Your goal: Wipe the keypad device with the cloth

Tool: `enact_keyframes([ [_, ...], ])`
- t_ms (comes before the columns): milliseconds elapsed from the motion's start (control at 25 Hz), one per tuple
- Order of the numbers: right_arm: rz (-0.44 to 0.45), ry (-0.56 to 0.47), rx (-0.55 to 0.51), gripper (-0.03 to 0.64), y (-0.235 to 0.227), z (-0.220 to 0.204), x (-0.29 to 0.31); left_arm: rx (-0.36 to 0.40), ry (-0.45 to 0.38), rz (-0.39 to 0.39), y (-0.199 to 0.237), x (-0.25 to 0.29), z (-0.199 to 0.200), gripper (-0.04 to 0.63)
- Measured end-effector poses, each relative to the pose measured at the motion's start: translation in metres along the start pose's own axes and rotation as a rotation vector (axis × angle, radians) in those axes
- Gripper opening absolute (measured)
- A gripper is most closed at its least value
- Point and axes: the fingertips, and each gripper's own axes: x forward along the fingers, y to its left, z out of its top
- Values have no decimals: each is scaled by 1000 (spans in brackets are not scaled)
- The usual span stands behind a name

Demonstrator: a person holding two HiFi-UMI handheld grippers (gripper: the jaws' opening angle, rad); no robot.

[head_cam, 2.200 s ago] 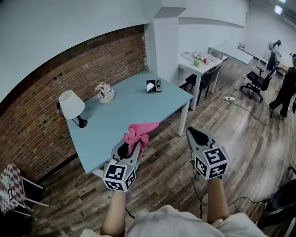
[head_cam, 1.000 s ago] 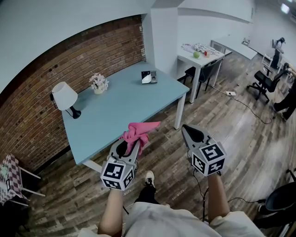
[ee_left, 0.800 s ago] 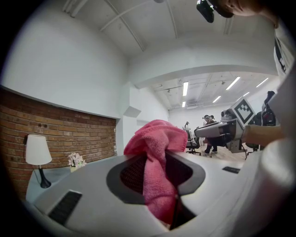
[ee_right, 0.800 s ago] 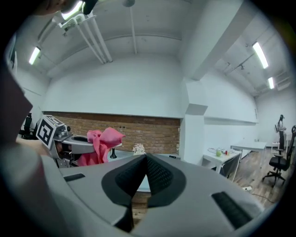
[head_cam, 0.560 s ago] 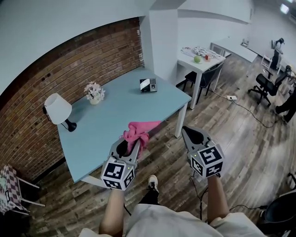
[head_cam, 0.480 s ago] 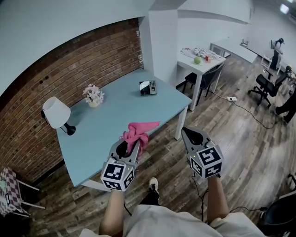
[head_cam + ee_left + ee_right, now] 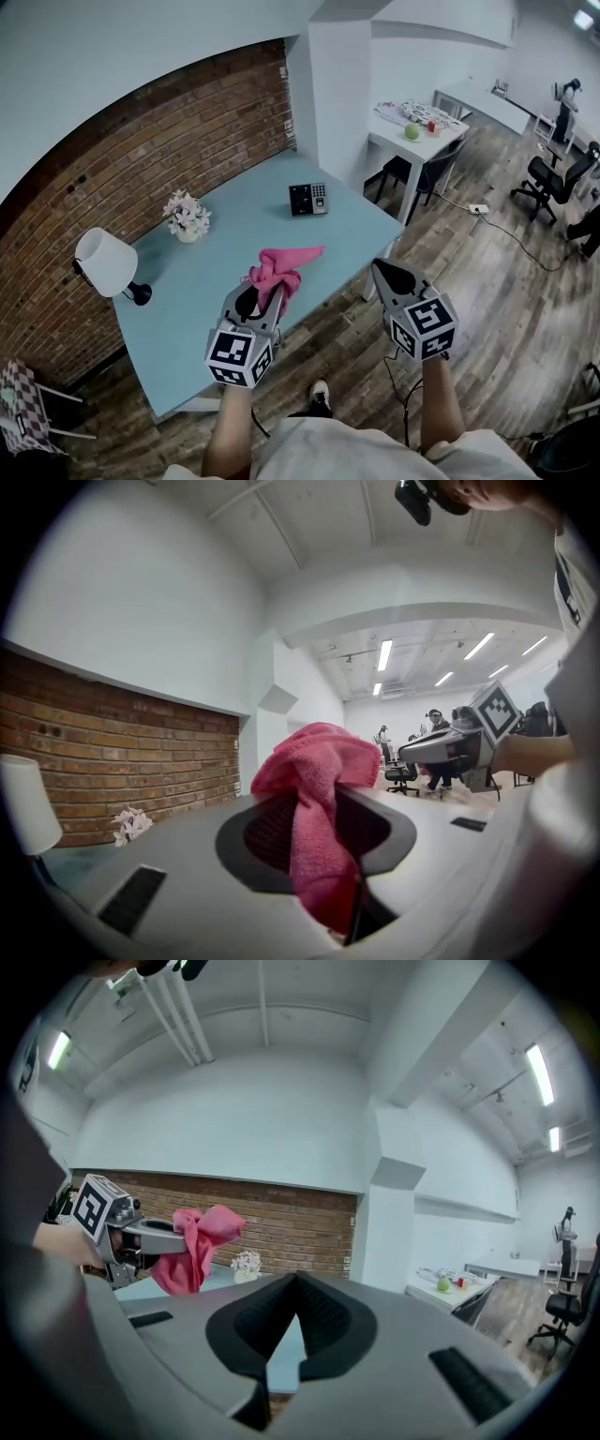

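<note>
Keypad device (image 7: 308,199): small dark box with a lighter panel on one half. It lies flat on the blue counter (image 7: 216,246), towards the far end by the white pillar, and nothing touches it. It looks rigid and light, so it will likely skid under a sideways push. Wipe with downward pressure, or brace a side edge with the free gripper. Keys are too small to make out.

Cloth (image 7: 279,266): pink, terry-like, soft and floppy. Left hand-held gripper (image 7: 266,296) is clamped on it mid-body. A loose bunch flares past the jaw tips and a tail hangs down between the jaws. The front bunch is the natural wiping face, and the hold looks secure enough.

Right hand-held gripper (image 7: 383,270): jaws together at the tips, nothing in them.

Both grippers are held in the air over the counter's near edge, well apart from the device. Wiping hasn't started; my read is this is the approach.

White lamp (image 7: 101,263) and flower pot (image 7: 186,215) sit on the brick-wall side, clear of the wipe path.
</note>
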Motion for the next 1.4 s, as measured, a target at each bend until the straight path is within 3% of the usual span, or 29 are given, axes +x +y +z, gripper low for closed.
enact_keyframes([
  [240, -29, 20, -93, 18, -17, 4, 56, -5, 15, -12, 42, 41, -6, 137],
  [520, 44, 21, 35, 21, -26, 3, 106, -17, 16, -37, 77, 82, -10, 135],
  [720, 27, 24, 66, 20, -40, -2, 130, -24, 18, -49, 97, 103, -17, 135],
  [1240, -40, 126, -131, 20, -74, -28, 185, -31, 34, -70, 117, 163, -26, 138],
  [1400, -17, 134, -98, 20, -88, -42, 205, -49, 43, -52, 125, 185, -36, 138],
])
